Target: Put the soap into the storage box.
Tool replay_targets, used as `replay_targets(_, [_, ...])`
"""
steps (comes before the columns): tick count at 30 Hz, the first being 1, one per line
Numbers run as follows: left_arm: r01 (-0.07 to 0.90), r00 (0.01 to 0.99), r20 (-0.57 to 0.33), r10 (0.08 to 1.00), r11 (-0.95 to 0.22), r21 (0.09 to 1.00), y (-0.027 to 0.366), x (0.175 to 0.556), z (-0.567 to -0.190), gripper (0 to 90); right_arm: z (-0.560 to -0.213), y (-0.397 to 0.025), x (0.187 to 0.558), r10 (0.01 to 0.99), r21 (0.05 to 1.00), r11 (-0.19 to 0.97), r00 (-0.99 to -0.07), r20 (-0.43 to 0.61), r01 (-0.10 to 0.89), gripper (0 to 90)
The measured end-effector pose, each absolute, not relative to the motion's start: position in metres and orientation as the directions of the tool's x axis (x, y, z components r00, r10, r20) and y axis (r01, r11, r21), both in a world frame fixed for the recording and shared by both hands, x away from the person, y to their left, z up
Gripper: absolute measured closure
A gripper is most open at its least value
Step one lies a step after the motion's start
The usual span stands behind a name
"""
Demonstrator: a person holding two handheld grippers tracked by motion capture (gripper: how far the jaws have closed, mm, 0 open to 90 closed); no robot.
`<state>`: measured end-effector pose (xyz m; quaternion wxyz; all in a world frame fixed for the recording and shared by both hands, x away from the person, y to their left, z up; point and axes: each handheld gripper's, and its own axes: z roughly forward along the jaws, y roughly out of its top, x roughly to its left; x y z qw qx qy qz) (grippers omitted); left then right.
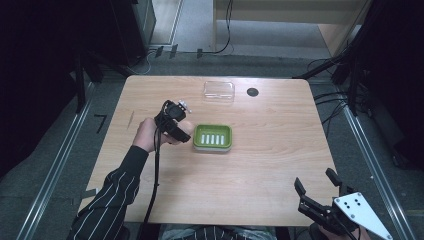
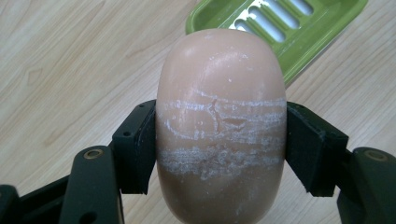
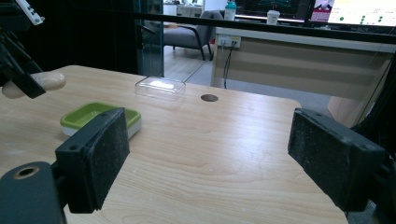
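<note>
Pinched hard between two black jaws, front and centre in the left gripper view: pink soap bar (image 2: 220, 126), scuffed with whitish streaks across its middle, gripped across its narrow width so the long axis runs out ahead of the jaws. Sensible hold, by the look of it: squeezed at the waist, less chance of a slippery bar squirting free. Held clear of the tabletop (image 1: 260, 165), not resting on anything.

Just beyond the soap's far end and off to one side, green soap dish (image 2: 299, 32), slotted white insert showing, nothing in it. Seen from the high view, left gripper (image 1: 176, 122) hovering just beside the dish's near-left edge, soap not yet over the tray. Likely next: carry forward past the rim, lower, let go.

Further out past the dish, clear plastic lid (image 1: 219, 90) lying flat, well apart from the jaws, beside a dark round hole (image 1: 253, 92) in the tabletop.

Right gripper (image 1: 320, 192) parked low at the near-right corner, jaws spread wide, nothing between them, well apart from dish and soap. Out of the way, leaving the drop to the left.
</note>
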<state>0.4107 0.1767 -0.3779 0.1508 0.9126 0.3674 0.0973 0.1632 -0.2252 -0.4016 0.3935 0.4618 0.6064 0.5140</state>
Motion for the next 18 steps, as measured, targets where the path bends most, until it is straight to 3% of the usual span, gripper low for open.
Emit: replay_targets(18, [0.578,0.777,0.053,0.628,-0.744,0.337,0.154,0.423,-0.383,33.5,-0.401,-0.226,0.159,0.968,0.986,0.044,-0.252,-0.002,0.160,13.2])
